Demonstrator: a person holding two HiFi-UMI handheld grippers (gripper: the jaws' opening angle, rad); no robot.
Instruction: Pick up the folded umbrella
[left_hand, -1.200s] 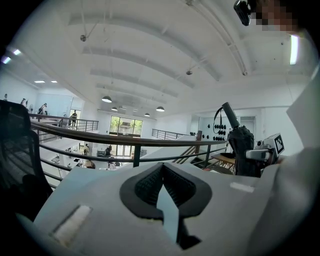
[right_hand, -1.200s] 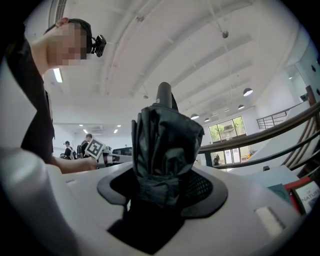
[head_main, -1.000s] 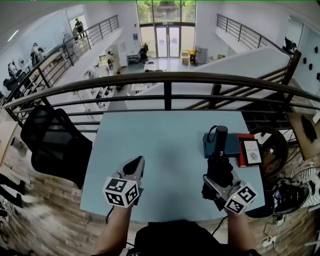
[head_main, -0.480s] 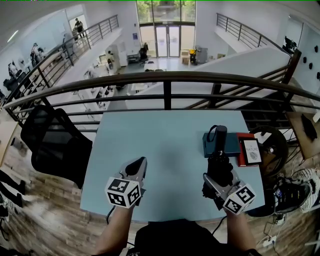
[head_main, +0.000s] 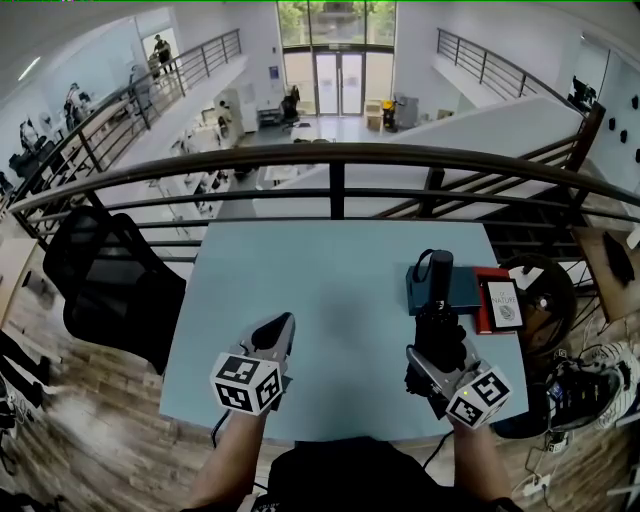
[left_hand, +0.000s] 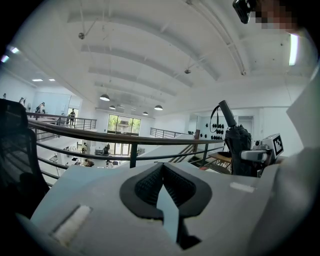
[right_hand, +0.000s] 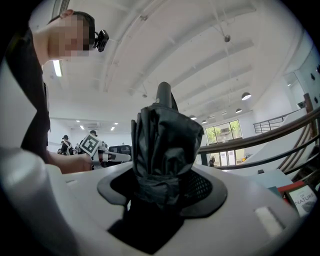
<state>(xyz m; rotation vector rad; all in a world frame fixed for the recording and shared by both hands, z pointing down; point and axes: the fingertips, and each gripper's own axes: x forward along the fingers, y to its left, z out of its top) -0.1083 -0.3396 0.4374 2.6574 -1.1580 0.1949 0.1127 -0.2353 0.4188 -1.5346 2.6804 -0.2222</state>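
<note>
My right gripper (head_main: 437, 347) is shut on the folded black umbrella (head_main: 438, 318) and holds it off the light blue table (head_main: 330, 270). In the right gripper view the pleated fabric of the umbrella (right_hand: 165, 145) fills the space between the jaws of the right gripper (right_hand: 161, 186). In the left gripper view the umbrella (left_hand: 235, 142) stands tilted, handle and wrist strap at the top. My left gripper (head_main: 277, 330) hovers over the table's near left part; its pads (left_hand: 150, 182) meet at the tips with nothing in them.
A dark teal book (head_main: 462, 290) and a red book with a white card (head_main: 500, 302) lie at the table's right edge, behind the umbrella. A black railing (head_main: 330, 158) runs along the far side. A black office chair (head_main: 110, 280) stands to the left.
</note>
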